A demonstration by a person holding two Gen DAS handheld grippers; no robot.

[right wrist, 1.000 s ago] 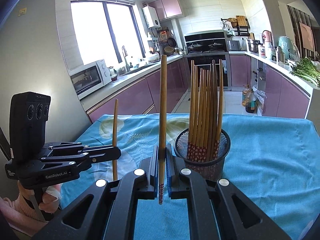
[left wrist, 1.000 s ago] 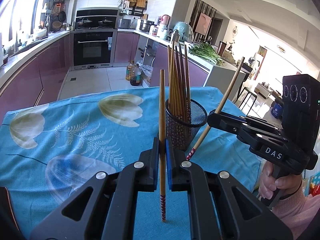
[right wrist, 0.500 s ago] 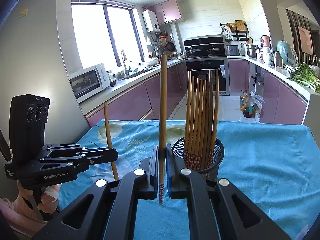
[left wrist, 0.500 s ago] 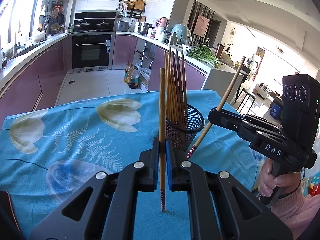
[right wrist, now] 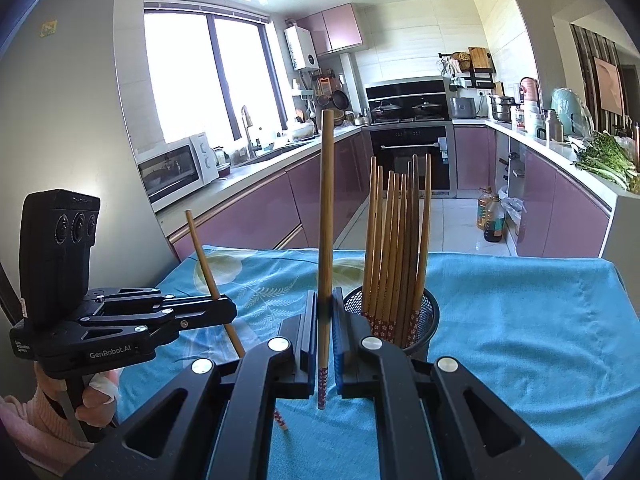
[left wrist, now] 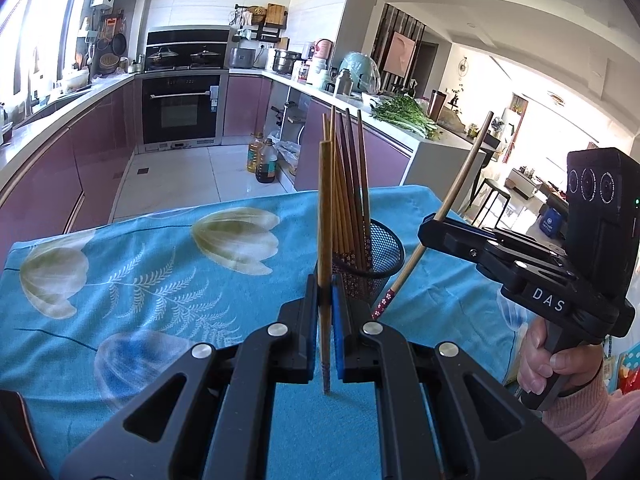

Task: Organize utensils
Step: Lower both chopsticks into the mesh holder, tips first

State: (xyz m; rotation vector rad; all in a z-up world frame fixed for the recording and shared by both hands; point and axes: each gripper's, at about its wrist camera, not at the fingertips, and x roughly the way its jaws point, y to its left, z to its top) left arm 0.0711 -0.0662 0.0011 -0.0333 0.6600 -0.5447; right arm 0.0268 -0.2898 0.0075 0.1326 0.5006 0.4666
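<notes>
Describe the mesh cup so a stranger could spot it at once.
Find the blue flowered tablecloth. On it stands one black mesh cup, packed with upright chopsticks. Nothing else stands on the cloth; the only other chopsticks are held in grippers.

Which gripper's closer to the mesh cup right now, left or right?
Right, it seems. In the right wrist view the right gripper sits just before the mesh cup; the left gripper is farther left, apart from it.

A home kitchen: built-in oven (left wrist: 182, 110), microwave (right wrist: 176, 172), purple cabinets (right wrist: 256, 220).
</notes>
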